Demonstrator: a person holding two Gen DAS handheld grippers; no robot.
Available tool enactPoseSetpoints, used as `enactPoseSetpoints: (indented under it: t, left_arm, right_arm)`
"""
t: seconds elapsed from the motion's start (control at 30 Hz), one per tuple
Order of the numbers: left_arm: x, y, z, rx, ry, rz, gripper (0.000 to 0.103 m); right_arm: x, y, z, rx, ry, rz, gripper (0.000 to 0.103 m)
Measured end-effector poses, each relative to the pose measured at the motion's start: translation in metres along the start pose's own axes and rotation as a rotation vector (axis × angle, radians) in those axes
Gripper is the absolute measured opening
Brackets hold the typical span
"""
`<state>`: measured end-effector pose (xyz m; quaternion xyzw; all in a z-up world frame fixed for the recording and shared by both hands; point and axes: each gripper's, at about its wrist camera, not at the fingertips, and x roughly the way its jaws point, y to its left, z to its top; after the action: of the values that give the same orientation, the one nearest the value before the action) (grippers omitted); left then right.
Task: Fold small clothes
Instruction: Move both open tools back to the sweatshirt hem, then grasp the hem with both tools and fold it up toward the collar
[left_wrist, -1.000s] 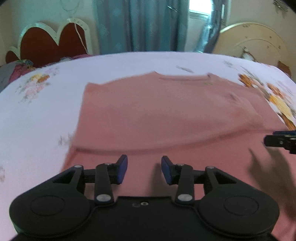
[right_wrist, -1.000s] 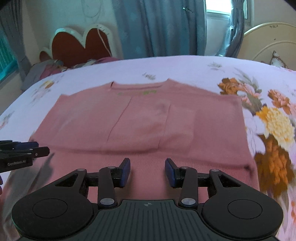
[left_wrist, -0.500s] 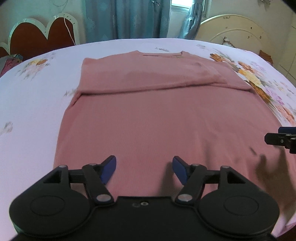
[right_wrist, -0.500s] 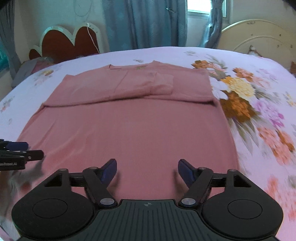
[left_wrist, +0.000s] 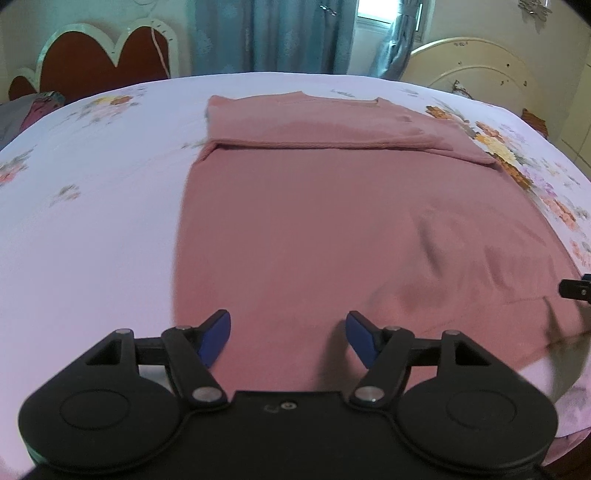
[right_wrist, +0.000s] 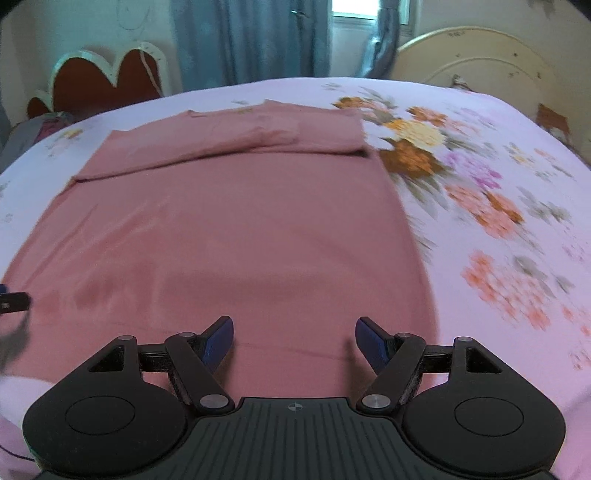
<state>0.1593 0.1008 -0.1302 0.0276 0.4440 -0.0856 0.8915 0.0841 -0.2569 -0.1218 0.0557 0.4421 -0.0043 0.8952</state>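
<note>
A dusty-pink shirt (left_wrist: 314, 221) (right_wrist: 229, 229) lies flat on the bed, collar at the far end. Its sleeves are folded in across the chest, which forms a thicker band at the top. My left gripper (left_wrist: 288, 332) hovers open over the shirt's near hem on the left side, nothing between its blue pads. Open too, my right gripper (right_wrist: 294, 338) hangs over the near hem on the right side with an empty gap. Each gripper's tip shows at the edge of the other's view: the right one (left_wrist: 576, 288), the left one (right_wrist: 13, 301).
A pale lilac bedsheet (left_wrist: 92, 221) with flower prints (right_wrist: 491, 214) covers the bed. A red heart-shaped headboard (left_wrist: 96, 62) and a cream round one (right_wrist: 476, 62) stand behind, with blue curtains (left_wrist: 273, 33). Bundled clothes (left_wrist: 33, 110) lie at the far left.
Both grippers have drawn back from the folded upper band toward the shirt's near hem, and their jaws have spread wider. The shirt lies as it was.
</note>
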Motion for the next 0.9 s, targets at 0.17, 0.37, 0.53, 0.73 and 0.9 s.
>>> enactPoseSetpoints:
  t: [0.17,0.37,0.53,0.73,0.9]
  left_arm:
    - [-0.011,0.017,-0.017,-0.042,0.002,0.027,0.068]
    - [-0.015,0.034,-0.031,-0.118,0.025,0.012,0.068]
    - [-0.012,0.035,-0.038,-0.15,0.021,-0.048,0.057]
    - [-0.011,0.036,-0.039,-0.187,0.048,-0.142,0.02]
    - [-0.008,0.033,-0.034,-0.196,0.046,-0.204,0.006]
  right_arm:
    - [-0.007,-0.023,-0.013,0.038,0.005,-0.063,0.072]
    - [-0.008,-0.055,-0.021,0.1,0.02,-0.137,0.072]
    - [-0.003,-0.066,-0.027,0.15,0.054,-0.11,0.072]
    - [-0.005,-0.054,-0.028,0.17,0.066,-0.04,0.026]
    - [-0.006,-0.051,-0.025,0.179,0.07,-0.029,0.012]
